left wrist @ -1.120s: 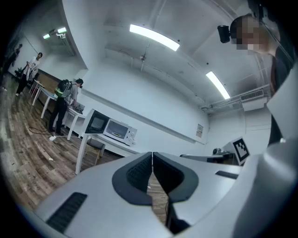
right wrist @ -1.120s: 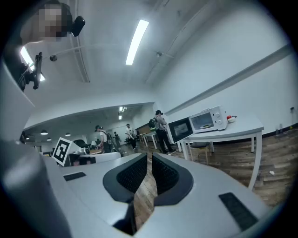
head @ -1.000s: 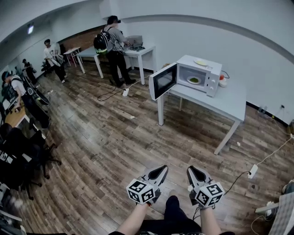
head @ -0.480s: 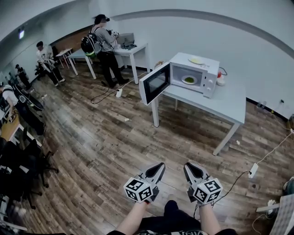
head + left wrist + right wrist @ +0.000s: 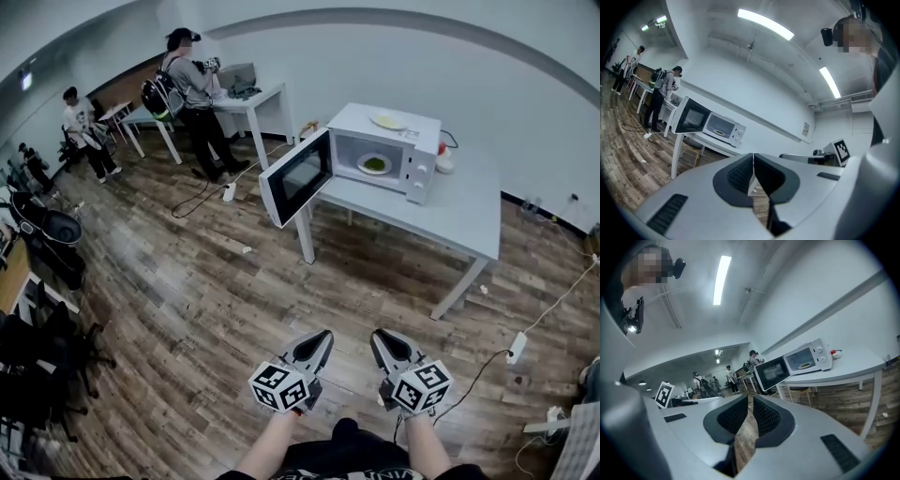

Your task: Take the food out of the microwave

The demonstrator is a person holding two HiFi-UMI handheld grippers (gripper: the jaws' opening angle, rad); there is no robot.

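I see left gripper and right gripper pressed together, empty; food in far microwave barely discernible.

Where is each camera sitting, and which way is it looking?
Head view: on the person's head, looking forward and down at floor, arms, left claw and right claw.
Left gripper view: rides the left claw, looking along its shut jaws.
Right gripper view: rides the right claw, looking along its shut jaws.
All three show the open microwave on its table.

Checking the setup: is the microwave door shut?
No, the microwave door stands wide open, showing a plate of food inside.
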